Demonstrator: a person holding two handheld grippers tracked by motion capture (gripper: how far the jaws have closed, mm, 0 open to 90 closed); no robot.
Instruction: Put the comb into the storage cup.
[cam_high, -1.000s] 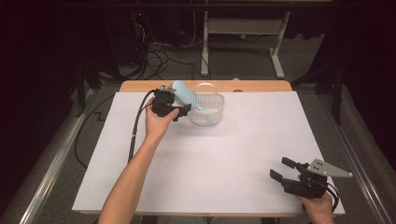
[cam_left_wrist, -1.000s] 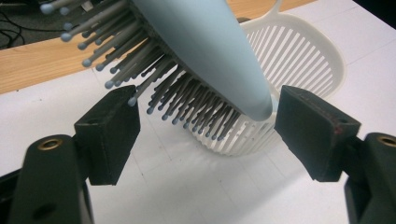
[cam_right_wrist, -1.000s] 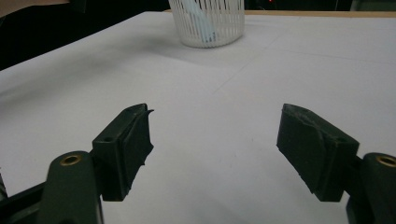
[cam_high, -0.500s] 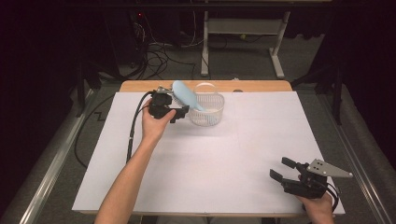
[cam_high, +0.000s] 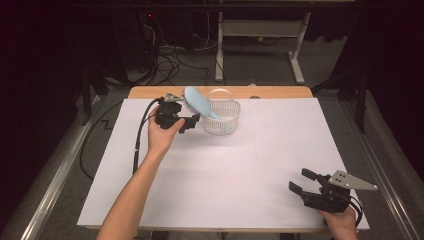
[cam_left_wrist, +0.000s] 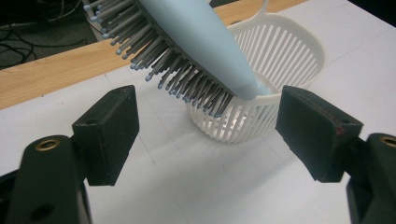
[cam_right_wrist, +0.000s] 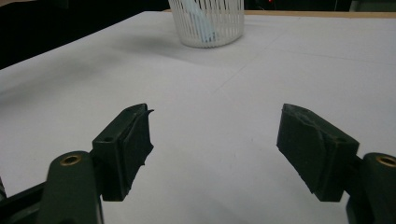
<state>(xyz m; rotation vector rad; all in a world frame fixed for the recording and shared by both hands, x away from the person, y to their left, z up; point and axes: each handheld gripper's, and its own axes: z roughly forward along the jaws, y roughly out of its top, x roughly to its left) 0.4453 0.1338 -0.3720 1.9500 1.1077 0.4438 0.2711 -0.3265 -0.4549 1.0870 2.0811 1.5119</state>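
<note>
My left tongs (cam_high: 194, 121) are open, just beside the white basket (cam_high: 226, 122). The light blue hairbrush (cam_high: 199, 102) leans with its handle inside the basket. My right tongs (cam_high: 299, 182) stand open, well apart, above the white table (cam_high: 250, 200).

1. Looking forward and down from above the person's side, taking in the whole white paper-covered table (cam_high: 210, 190) from far off.
2. Riding on the left black two-jaw gripper (cam_left_wrist: 208, 135), facing close up at the white slotted plastic basket (cam_left_wrist: 289, 60) and the pale blue bristled hairbrush (cam_left_wrist: 196, 42) leaning in it.
3. Riding low on the right black two-jaw gripper (cam_right_wrist: 215, 149), looking across the table towards the far-off basket (cam_right_wrist: 208, 21).
4. Sharing the basket (cam_high: 221, 116) across all three views.
</note>
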